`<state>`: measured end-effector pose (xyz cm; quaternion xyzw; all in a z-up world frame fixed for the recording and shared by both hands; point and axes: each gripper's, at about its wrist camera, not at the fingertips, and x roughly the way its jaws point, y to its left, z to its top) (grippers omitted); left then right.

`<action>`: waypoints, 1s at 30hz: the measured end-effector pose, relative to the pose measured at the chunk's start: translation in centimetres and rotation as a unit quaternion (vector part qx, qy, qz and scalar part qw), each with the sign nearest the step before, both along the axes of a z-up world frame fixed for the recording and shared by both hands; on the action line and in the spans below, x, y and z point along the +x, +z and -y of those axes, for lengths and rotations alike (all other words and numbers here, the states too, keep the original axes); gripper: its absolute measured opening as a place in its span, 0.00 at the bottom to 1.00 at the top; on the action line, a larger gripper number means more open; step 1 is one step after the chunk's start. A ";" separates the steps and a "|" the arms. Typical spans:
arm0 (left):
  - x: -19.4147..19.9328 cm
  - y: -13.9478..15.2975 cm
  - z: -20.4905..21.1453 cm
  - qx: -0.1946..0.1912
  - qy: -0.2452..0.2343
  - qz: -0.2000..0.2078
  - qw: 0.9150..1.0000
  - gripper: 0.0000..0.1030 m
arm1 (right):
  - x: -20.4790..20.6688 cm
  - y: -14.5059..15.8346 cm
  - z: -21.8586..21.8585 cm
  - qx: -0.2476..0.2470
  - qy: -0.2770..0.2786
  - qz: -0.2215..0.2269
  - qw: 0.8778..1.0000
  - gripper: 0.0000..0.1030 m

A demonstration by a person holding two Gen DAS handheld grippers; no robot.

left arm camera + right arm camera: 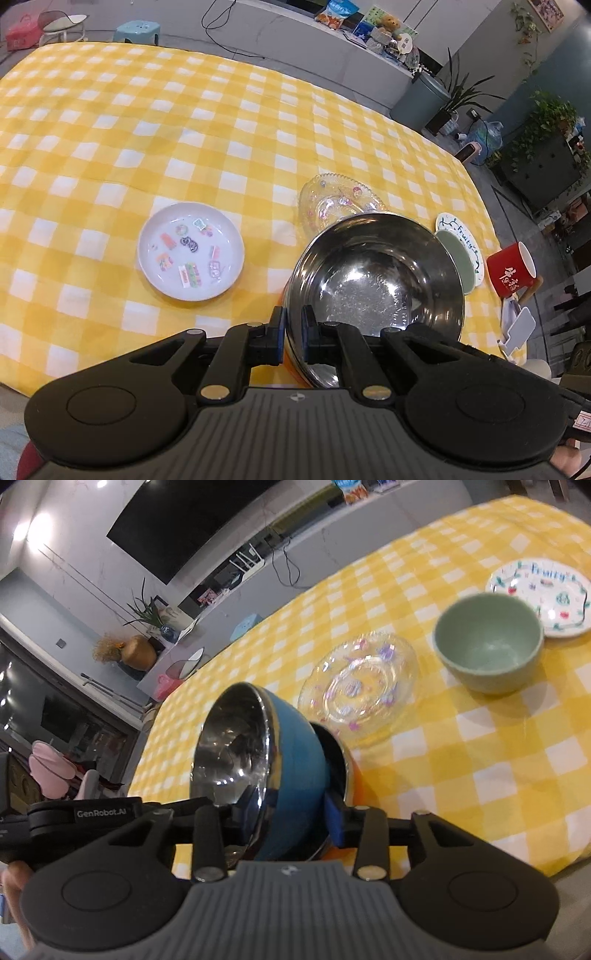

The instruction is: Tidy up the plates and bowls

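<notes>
In the left wrist view my left gripper [293,314] is shut on the near rim of a steel bowl [376,273] whose shiny inside faces the camera; an orange strip shows beside that rim. The right wrist view shows this as the blue steel bowl [295,760]. It is tipped on edge and nested in an orange steel bowl [352,775]. My right gripper [280,816] stands open astride the blue bowl's lower wall; its right pad [334,819] sits close to the blue side and its left fingertip is hidden. The left gripper's body [85,814] reaches in from the left.
On the yellow checked tablecloth [184,129] lie a white sticker plate [190,251], a clear glass plate [358,679], a green bowl [487,653] and a "Fruity" plate [539,598]. A red mug [511,269] stands near the table's right edge.
</notes>
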<state>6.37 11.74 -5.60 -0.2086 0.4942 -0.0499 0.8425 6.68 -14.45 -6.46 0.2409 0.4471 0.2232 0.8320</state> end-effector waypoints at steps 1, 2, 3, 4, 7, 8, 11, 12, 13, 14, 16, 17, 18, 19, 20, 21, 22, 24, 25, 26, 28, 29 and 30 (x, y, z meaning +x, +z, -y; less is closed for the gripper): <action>0.1 -0.2 0.0 0.000 0.002 -0.004 1.000 0.09 | 0.0 0.0 0.1 0.001 -0.003 0.002 1.000 0.36; 0.2 -0.3 0.0 0.004 0.005 -0.009 1.000 0.09 | 0.0 -0.1 0.3 0.006 -0.007 0.000 1.000 0.36; 0.2 -0.4 0.0 0.007 0.006 -0.011 1.000 0.12 | 0.1 -0.1 0.4 0.010 -0.009 -0.001 1.000 0.36; 0.2 -0.5 -0.1 0.008 0.006 -0.011 1.000 0.13 | 0.0 -0.1 0.5 0.012 -0.009 -0.001 1.000 0.36; 0.1 -0.3 -0.3 0.006 0.013 -0.004 1.000 0.13 | 0.0 -0.1 0.6 0.013 -0.009 0.005 1.000 0.36; 0.0 -0.2 -0.4 0.005 0.016 0.001 1.000 0.13 | -0.1 -0.1 0.6 0.014 -0.011 0.006 1.000 0.36; 0.0 -0.1 -0.5 0.004 0.017 0.011 1.000 0.15 | 0.0 -0.2 0.9 0.021 -0.018 0.009 1.000 0.35; 0.0 -0.1 -0.4 0.007 0.016 0.014 1.000 0.18 | 0.0 -0.2 0.9 0.022 -0.020 0.011 0.999 0.35; 0.1 -0.1 -0.2 0.013 0.012 0.016 1.000 0.23 | 0.1 -0.2 1.0 0.023 -0.021 0.012 0.999 0.34; 0.1 -0.2 0.1 0.021 0.007 0.019 1.000 0.25 | 0.1 -0.2 1.1 0.022 -0.023 0.013 0.999 0.35; 0.5 -0.6 0.8 0.036 -0.003 0.012 0.999 0.26 | -0.1 0.3 0.8 0.006 -0.022 0.026 0.999 0.37; 0.6 -0.8 0.9 0.038 -0.004 0.007 0.999 0.26 | -0.2 0.4 0.5 -0.013 -0.021 0.033 0.999 0.38; 0.7 -1.1 1.1 0.041 -0.005 0.002 0.999 0.26 | -0.3 0.5 0.2 -0.034 -0.020 0.042 0.998 0.38; 0.7 -1.1 1.3 0.043 -0.007 0.001 0.999 0.27 | -0.3 0.3 0.0 -0.046 -0.019 0.041 0.998 0.38; 0.7 -1.1 1.4 0.045 -0.011 0.002 0.999 0.27 | -0.3 0.1 0.1 -0.049 -0.020 0.037 0.998 0.38; 0.6 -0.9 1.6 0.047 -0.015 0.005 0.999 0.27 | -0.4 -0.1 0.2 -0.045 -0.020 0.034 0.998 0.38; 0.5 -0.8 1.6 0.048 -0.017 0.009 0.999 0.28 | -0.3 -0.2 0.3 -0.040 -0.019 0.031 0.999 0.38; 0.4 -0.6 1.7 0.045 -0.017 0.015 0.999 0.32 | -0.3 -0.3 0.7 -0.030 -0.020 0.027 0.999 0.38; 0.4 -0.6 1.7 0.045 -0.017 0.016 0.999 0.35 | -0.3 -0.1 0.9 -0.027 -0.021 0.027 0.999 0.38; 0.5 -0.6 1.7 0.046 -0.018 0.015 0.999 0.35 | -0.3 0.1 1.0 -0.025 -0.021 0.028 0.999 0.38; 0.7 -0.9 1.9 0.052 -0.018 0.008 0.998 0.36 | -0.4 0.5 1.3 -0.021 -0.022 0.032 0.999 0.38; 0.8 -1.1 1.9 0.058 -0.016 0.003 0.998 0.36 | -0.5 0.8 1.6 -0.020 -0.024 0.035 0.999 0.38; 0.9 -1.2 2.0 0.065 -0.014 0.001 0.998 0.36 | -0.5 1.0 1.8 -0.018 -0.026 0.038 0.999 0.39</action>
